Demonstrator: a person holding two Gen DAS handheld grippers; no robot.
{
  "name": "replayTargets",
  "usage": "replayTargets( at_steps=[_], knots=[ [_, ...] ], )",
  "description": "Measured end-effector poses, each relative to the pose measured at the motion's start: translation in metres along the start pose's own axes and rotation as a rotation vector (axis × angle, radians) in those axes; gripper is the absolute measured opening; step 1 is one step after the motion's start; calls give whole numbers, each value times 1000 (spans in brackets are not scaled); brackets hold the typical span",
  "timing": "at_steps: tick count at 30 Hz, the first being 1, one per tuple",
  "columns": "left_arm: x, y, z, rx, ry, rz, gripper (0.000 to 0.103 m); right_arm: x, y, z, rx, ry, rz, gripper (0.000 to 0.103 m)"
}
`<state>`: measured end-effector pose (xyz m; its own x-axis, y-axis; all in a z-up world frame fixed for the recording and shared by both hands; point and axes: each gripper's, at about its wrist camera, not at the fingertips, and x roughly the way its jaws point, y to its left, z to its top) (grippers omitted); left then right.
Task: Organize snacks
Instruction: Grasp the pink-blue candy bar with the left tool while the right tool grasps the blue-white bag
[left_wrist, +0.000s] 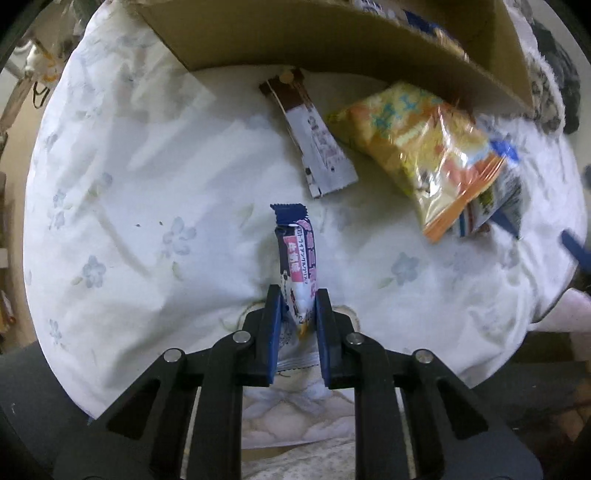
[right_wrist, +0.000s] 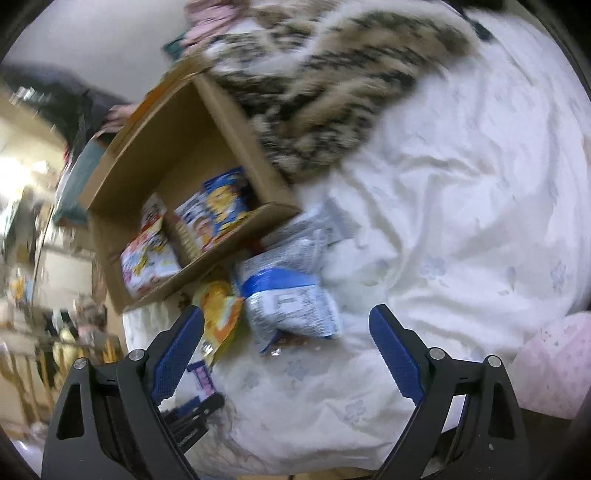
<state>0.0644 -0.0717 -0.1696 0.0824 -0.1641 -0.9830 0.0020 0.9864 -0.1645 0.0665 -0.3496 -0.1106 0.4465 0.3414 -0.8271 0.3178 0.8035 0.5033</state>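
My left gripper (left_wrist: 299, 295) points down at the bed and is shut on the lower end of a navy and pink snack bar (left_wrist: 295, 254). Beyond it lie a brown and white bar (left_wrist: 314, 140) and a yellow-orange snack bag (left_wrist: 432, 147), close to the open cardboard box (left_wrist: 295, 37). My right gripper (right_wrist: 287, 314) is open above a silver and blue packet (right_wrist: 291, 306). The yellow-orange bag (right_wrist: 219, 314) lies by its left finger. The box (right_wrist: 122, 155) holds several colourful snack packs (right_wrist: 218, 206). The held bar (right_wrist: 203, 376) shows at the lower left.
Everything lies on a white floral duvet (left_wrist: 129, 184). A furry striped blanket (right_wrist: 325, 85) is bunched against the box's far side. Pink fabric (right_wrist: 557, 362) sits at the right edge. Cluttered furniture (right_wrist: 29, 258) stands beyond the bed's left edge.
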Motion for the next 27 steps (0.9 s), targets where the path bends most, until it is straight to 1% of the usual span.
replayTargets(
  at_steps=[2,3,4,6,7,8,10,12,14,16,19,21,23,24,25,27],
  knots=[
    [-9,1,2,-4,-13,-7,14,8,-14,6,69,25,9,92],
    [-14,2,3,-10,-20,-16,14,12,-16,8,81,39,17,88],
    [-19,3,4,-12,-27,-28,14,17,-15,10,74,49,7,85],
    [-30,1,9,-12,-50,-41,14,28,-8,13,27,59,-36,82],
    [-37,0,10,-8,-71,-49,14,31,-5,14,10,64,-49,78],
    [-43,-1,11,0,-92,-51,14,38,0,15,-12,69,-71,77],
    [-54,-4,12,16,-128,-48,14,46,3,16,-29,79,-93,76],
    [-59,-2,16,19,-145,-54,14,58,6,16,-38,110,-92,76],
    [-62,1,20,4,-144,-82,15,71,10,16,-31,143,-68,77],
    [-66,-1,21,5,-152,-86,14,81,15,15,-46,175,-51,79],
    [-71,6,17,1,-162,-82,15,94,23,11,-97,209,-60,80],
    [-71,8,19,-8,-164,-77,14,97,26,8,-129,214,-75,80],
    [-68,9,18,-18,-165,-74,15,97,29,7,-155,221,-86,77],
    [-67,9,18,-21,-165,-73,15,95,28,5,-159,226,-79,67],
    [-66,11,17,-23,-166,-72,15,94,29,4,-161,236,-65,63],
    [-66,11,18,-25,-171,-68,15,90,32,2,-178,239,-50,59]
  ],
)
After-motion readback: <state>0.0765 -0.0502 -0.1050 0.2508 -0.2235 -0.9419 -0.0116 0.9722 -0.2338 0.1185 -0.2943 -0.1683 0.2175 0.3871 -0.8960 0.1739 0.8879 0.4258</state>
